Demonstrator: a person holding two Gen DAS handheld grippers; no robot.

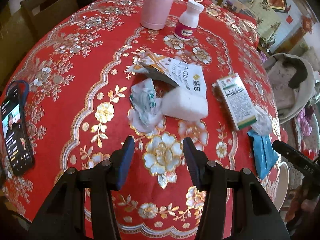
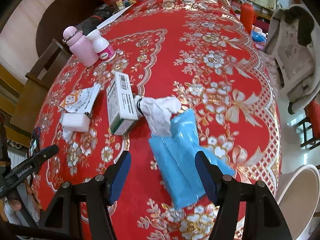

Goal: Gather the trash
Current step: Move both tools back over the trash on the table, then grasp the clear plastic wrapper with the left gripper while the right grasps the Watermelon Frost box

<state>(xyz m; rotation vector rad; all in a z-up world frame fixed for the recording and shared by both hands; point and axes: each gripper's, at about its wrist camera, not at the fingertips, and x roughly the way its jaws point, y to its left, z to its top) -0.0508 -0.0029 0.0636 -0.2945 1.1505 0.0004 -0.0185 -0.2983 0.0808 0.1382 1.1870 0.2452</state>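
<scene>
Trash lies on the red flowered tablecloth [image 1: 66, 92]. My left gripper [image 1: 158, 156] is open and empty, just short of a crumpled green-and-white wrapper [image 1: 145, 102], a white foam block [image 1: 185, 107] and a torn white-and-orange packet [image 1: 170, 70]. A small white-and-green carton [image 1: 236, 100] lies to the right. My right gripper [image 2: 163, 172] is open over the table, with a flat blue packet [image 2: 178, 160] between its fingers, not gripped. A crumpled white tissue [image 2: 160, 112] lies just beyond the packet, next to the carton [image 2: 120, 104].
A pink flask [image 1: 157, 6] and a white pill bottle [image 1: 189, 21] stand at the far side. A lit phone [image 1: 15, 138] lies at the left edge. A white bin [image 2: 298, 200] stands beside the table at lower right. Chairs surround the table.
</scene>
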